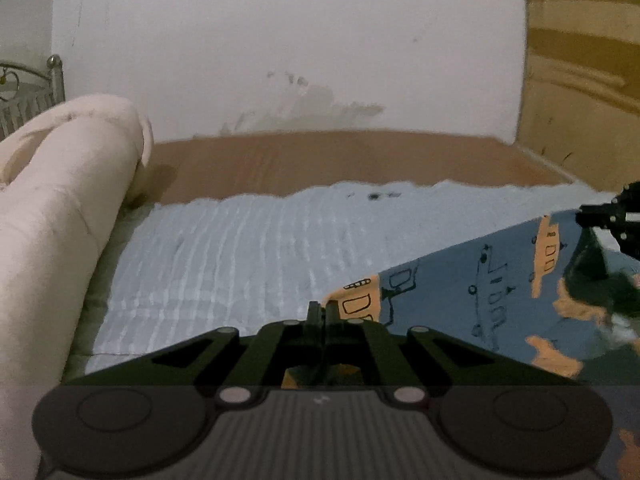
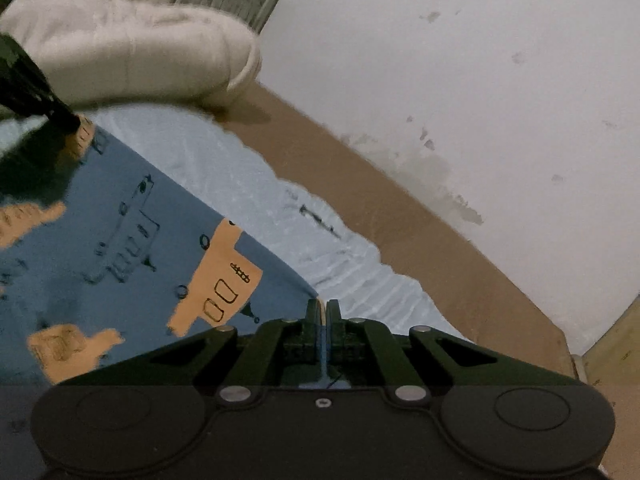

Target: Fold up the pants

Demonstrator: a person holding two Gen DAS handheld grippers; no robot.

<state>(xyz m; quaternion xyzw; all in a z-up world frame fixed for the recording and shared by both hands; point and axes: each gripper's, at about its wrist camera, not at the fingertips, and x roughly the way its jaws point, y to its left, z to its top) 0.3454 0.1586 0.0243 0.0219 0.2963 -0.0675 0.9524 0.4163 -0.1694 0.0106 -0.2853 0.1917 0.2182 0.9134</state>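
Observation:
The pants [image 1: 460, 292] are blue with orange patches and black line drawings. They are held stretched above a pale blue quilt [image 1: 240, 248]. My left gripper [image 1: 322, 310] is shut on the pants' left edge. My right gripper [image 2: 323, 308] is shut on the pants [image 2: 132, 240] at their right edge, with blue cloth showing between the fingers. The right gripper also shows at the right edge of the left wrist view [image 1: 612, 216], and the left gripper at the far left of the right wrist view [image 2: 60, 116]. The cloth spans taut between them.
A cream rolled blanket [image 1: 60, 208] lies at the quilt's left side, with a metal bed frame [image 1: 32, 92] behind it. Brown mattress [image 1: 340, 156] meets a stained white wall [image 1: 300, 48]. A wooden door [image 1: 580, 80] stands at the right.

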